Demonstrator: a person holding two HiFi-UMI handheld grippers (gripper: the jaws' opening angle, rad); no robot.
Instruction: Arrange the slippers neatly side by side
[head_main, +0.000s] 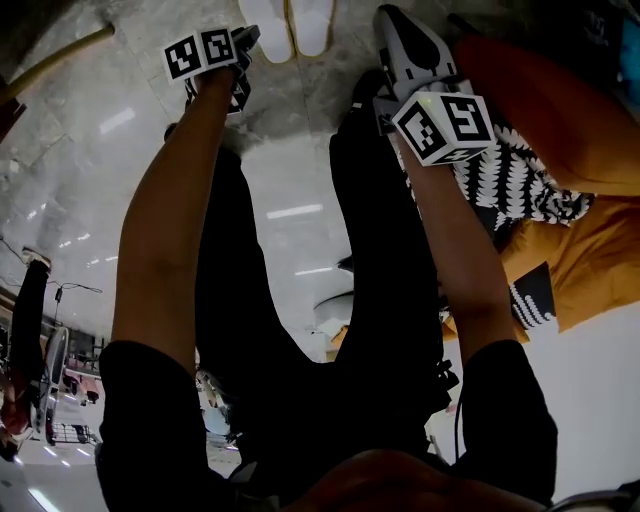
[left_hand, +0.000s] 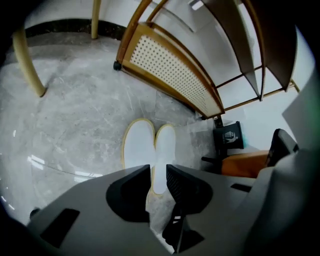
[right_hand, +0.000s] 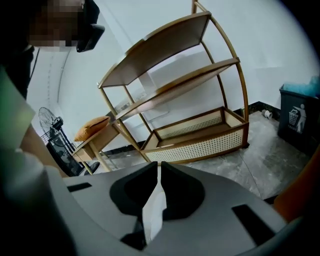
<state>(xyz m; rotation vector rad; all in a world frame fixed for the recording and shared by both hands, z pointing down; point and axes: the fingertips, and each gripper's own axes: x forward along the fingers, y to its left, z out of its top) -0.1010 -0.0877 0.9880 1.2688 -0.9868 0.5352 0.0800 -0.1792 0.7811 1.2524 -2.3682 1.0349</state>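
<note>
Two white slippers with pale yellow edging lie side by side, touching, on the grey marble floor: the left slipper (left_hand: 138, 147) and the right slipper (left_hand: 165, 150). In the head view the pair (head_main: 288, 25) is at the top edge. My left gripper (left_hand: 158, 174) hangs above their heels, jaws apart, with nothing between them. It shows in the head view as the left gripper (head_main: 243, 42), just left of the pair. My right gripper (right_hand: 159, 167) is raised and points at a shelf, its jaw tips almost together. A pale strip shows in the slit; I cannot tell what it is.
A curved wooden shelf unit (left_hand: 172, 72) with a cane-panelled base stands just behind the slippers. A black bin (left_hand: 230, 137) is to its right. Orange fabric (head_main: 560, 130) and a black-and-white patterned cloth (head_main: 520, 190) lie at the right. A yellow furniture leg (left_hand: 27, 65) stands at the left.
</note>
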